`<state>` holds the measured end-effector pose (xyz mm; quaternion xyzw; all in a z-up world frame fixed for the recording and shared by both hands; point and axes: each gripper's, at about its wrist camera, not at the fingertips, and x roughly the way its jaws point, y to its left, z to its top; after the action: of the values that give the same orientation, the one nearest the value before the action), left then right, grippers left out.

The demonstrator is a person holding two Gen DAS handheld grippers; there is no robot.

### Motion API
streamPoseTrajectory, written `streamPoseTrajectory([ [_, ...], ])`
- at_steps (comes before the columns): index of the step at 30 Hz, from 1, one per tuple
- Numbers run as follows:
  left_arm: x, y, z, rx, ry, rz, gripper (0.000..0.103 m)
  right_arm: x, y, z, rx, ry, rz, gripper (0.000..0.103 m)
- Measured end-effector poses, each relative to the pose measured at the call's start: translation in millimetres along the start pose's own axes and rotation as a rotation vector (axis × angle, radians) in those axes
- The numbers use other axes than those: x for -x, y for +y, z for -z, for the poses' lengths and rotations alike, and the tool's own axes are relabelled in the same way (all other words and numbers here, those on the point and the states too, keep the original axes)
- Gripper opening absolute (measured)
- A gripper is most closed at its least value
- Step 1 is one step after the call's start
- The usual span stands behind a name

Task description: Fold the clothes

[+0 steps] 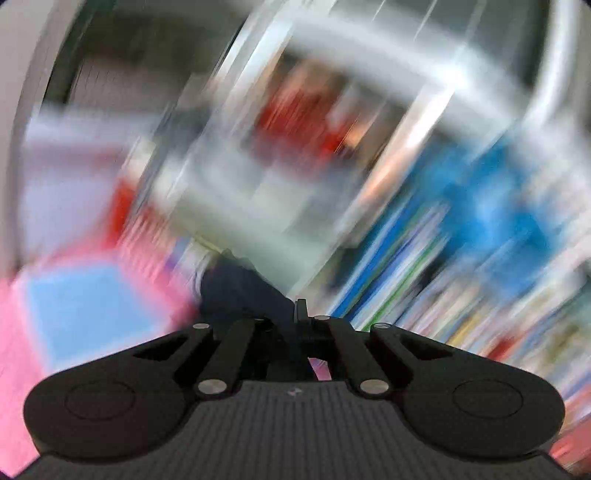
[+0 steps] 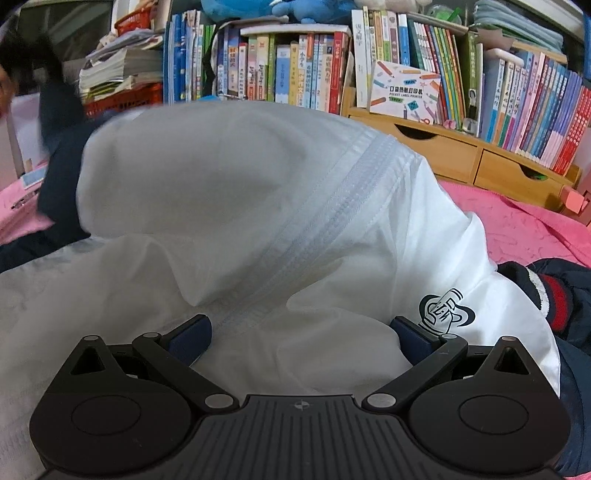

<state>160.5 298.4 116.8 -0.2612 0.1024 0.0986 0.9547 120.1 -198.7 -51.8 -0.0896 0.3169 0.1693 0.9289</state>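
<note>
Surface: I see a bed under a pink quilted cover [image 2: 517, 229], stitched in a swirl pattern.
Room: bookshelf [image 2: 295, 66] packed with upright books; wooden drawer unit [image 2: 461, 155] with scooped pulls; blue plush [image 2: 258, 7] on top.
Garment: white jacket [image 2: 240, 184], thin crinkly fabric, heaped on the bed, white zipper tape running across it, black printed logo [image 2: 445, 306].
Second garment: navy cloth [image 2: 569, 295] with red and white ribbing, beside the jacket.
Right hand-held gripper [image 2: 301, 338]: jaws apart, white fabric between them, pads not pressing.
Left hand-held gripper [image 1: 302, 314]: my view is badly blurred; jaws together, dark navy cloth [image 1: 236, 291] at the tips, held or not I cannot tell.
</note>
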Motion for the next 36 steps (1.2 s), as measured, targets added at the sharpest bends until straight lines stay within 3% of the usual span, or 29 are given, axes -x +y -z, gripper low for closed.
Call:
streamPoseTrajectory([
  [1,17.2,0.4,-10.3,-0.005,-0.058,0.062,0.007,-0.1,0.0,0.0,-0.001,0.0,0.0,0.103],
  [3,33.4,7.7,-15.7,-0.035,-0.077,0.08,0.007,-0.1,0.1,0.0,-0.002,0.0,0.001,0.103],
  [5,35.3,25.1,-5.1,-0.059,-0.016,0.007,0.007,-0.1,0.3,0.0,-0.002,0.0,0.003,0.103],
  [10,22.8,101.8,63.8,0.012,0.222,-0.201,0.008,-0.5,-0.6,0.3,-0.005,0.0,0.003,0.103],
  [13,32.8,127.0,101.9,0.016,0.306,-0.24,0.008,-1.0,-1.6,0.5,-0.007,0.001,0.001,0.103],
  [15,44.4,126.9,113.6,-0.027,0.356,-0.243,0.019,-1.3,-2.3,0.5,-0.009,0.002,0.0,0.103],
  [17,51.8,123.8,121.1,-0.073,0.445,-0.24,0.046,-1.5,-2.8,0.4,-0.011,0.003,-0.001,0.103],
  [19,50.3,122.2,126.2,-0.103,0.526,-0.227,0.066,-2.0,-2.4,-0.5,-0.011,0.003,0.0,0.103],
  [20,57.1,119.7,125.8,-0.12,0.53,-0.217,0.078,-1.9,-2.0,-0.4,-0.01,0.002,0.0,0.103],
  [22,72.7,113.6,120.0,-0.145,0.494,-0.222,0.084,-1.3,-1.1,0.1,-0.01,0.001,0.001,0.103],
  [24,91.3,108.1,107.7,-0.166,0.41,-0.212,0.09,-1.0,-0.7,0.1,-0.01,0.001,0.001,0.103],
  [25,92.4,106.2,99.7,-0.184,0.357,-0.23,0.101,-0.9,-0.8,0.1,-0.01,0.001,0.0,0.103],
  [27,91.0,102.4,84.0,-0.223,0.256,-0.278,0.103,-0.6,-1.5,0.3,-0.01,0.0,-0.001,0.103],
  [29,59.0,100.8,73.0,-0.252,0.243,-0.391,0.103,-0.7,-1.8,0.2,-0.01,0.0,-0.001,0.103],
  [33,-8.3,118.3,76.3,-0.169,0.364,-0.434,0.103,-1.2,-2.5,-0.1,-0.011,0.0,0.0,0.103],
  [36,-42.9,132.9,89.7,-0.083,0.454,-0.417,0.088,-1.8,-3.2,-0.5,-0.014,0.001,-0.002,0.103],
])
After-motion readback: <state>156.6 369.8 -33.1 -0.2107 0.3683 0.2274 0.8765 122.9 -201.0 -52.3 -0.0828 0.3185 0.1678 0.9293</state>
